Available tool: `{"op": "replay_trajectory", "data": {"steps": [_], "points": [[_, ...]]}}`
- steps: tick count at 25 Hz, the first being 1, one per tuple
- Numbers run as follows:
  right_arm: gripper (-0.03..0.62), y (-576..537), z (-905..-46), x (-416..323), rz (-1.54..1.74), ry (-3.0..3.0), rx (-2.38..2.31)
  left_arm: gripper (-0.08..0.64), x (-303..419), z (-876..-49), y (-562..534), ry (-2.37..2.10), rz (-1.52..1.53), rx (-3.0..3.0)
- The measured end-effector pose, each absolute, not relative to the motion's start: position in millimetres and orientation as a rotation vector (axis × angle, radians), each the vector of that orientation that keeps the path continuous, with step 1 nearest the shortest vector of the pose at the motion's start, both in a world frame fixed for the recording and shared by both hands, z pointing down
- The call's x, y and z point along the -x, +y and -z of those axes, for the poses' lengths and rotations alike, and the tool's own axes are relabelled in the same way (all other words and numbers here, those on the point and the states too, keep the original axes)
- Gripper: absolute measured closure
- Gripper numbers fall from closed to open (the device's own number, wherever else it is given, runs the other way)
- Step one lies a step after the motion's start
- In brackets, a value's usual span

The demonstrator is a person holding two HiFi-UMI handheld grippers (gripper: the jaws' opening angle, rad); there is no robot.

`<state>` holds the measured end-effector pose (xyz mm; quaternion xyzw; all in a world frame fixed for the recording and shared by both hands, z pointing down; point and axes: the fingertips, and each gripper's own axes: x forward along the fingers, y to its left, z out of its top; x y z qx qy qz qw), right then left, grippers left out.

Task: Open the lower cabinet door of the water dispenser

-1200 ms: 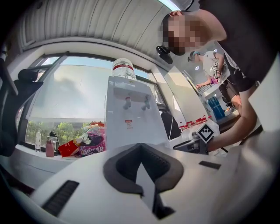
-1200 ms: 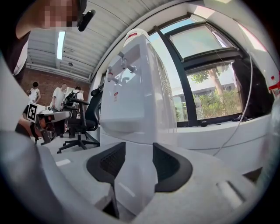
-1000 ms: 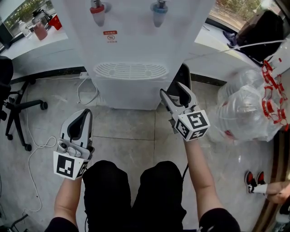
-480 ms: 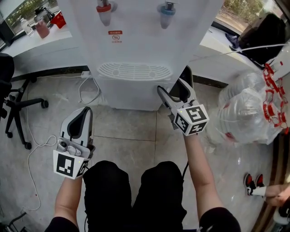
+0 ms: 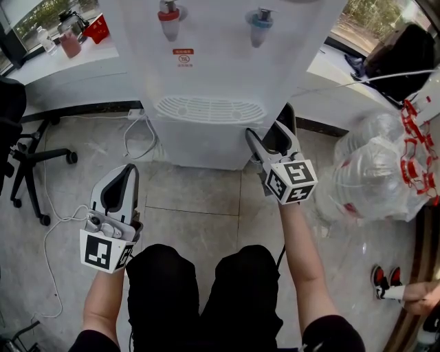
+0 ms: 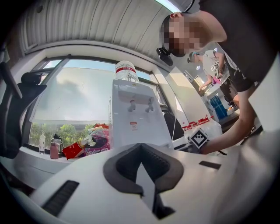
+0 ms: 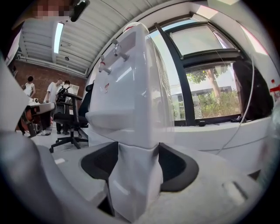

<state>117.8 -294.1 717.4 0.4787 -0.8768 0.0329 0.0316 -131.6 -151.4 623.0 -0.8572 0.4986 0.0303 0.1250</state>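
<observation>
R gripper [image 5: 269, 128] jaws, just closing yet wide, are set astride door [image 7: 131, 177] edge (prob. stiff, light; best pulled there); L gripper [image 5: 126, 172] jaws together.

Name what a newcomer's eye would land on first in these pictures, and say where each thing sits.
The white water dispenser fills the top centre, its red tap and blue tap up top. The right gripper faces the lower cabinet at its right corner, jaws wide and just closing slightly, the white corner between them. The left gripper hangs low left over the floor, jaws together.
</observation>
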Motion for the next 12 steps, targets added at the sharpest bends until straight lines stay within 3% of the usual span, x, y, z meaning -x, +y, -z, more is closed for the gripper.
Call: {"op": "replay_trajectory", "data": {"steps": [12], "points": [[0.336, -276, -718, -120, -0.087, -2.697, -1.464, 0.552, 131, -623, -151, 1.44, -0.112, 2.505]]}}
